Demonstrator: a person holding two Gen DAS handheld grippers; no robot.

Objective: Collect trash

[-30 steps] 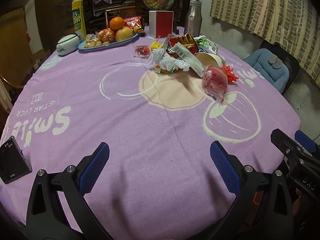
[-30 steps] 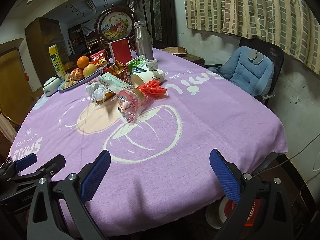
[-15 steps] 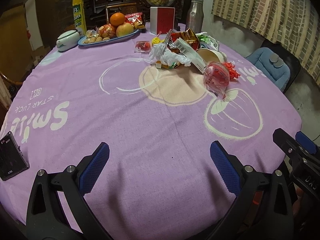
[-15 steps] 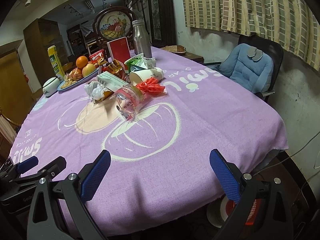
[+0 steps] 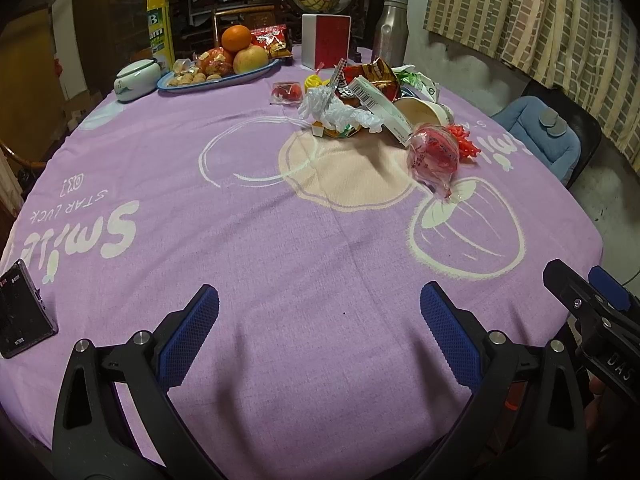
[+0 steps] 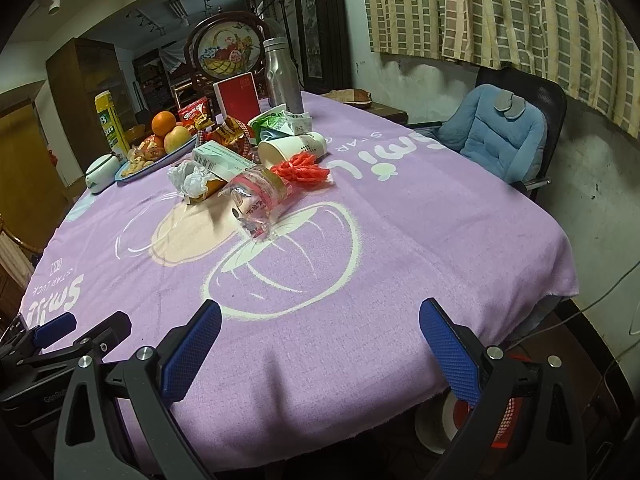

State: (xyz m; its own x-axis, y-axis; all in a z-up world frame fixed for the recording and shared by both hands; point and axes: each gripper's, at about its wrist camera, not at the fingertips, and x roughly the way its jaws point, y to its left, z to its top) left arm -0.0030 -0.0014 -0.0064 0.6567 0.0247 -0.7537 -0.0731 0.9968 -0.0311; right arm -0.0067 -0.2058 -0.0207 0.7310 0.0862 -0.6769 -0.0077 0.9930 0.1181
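A heap of trash lies on the far middle of the purple tablecloth (image 5: 280, 264): a clear wrapper with red print (image 5: 434, 158) (image 6: 258, 196), crumpled white plastic (image 5: 332, 110) (image 6: 190, 174), a paper cup on its side (image 5: 424, 112) (image 6: 292, 146), a red ribbon bow (image 6: 302, 170), a white box (image 6: 224, 160) and snack bags (image 5: 368, 76). My left gripper (image 5: 318, 332) is open and empty above the near cloth. My right gripper (image 6: 320, 340) is open and empty near the table's front right edge. Both are far from the heap.
A fruit plate (image 5: 218, 76), white lidded bowl (image 5: 134, 80), yellow carton (image 5: 160, 28), red-and-white box (image 5: 326, 42) and steel bottle (image 6: 282, 76) stand at the back. A black device (image 5: 20, 316) lies at the left edge. A blue-cushioned chair (image 6: 496, 132) is at the right.
Both grippers have edged slightly forward and higher over the table; the trash heap appears a bit nearer. Both jaws stay open.
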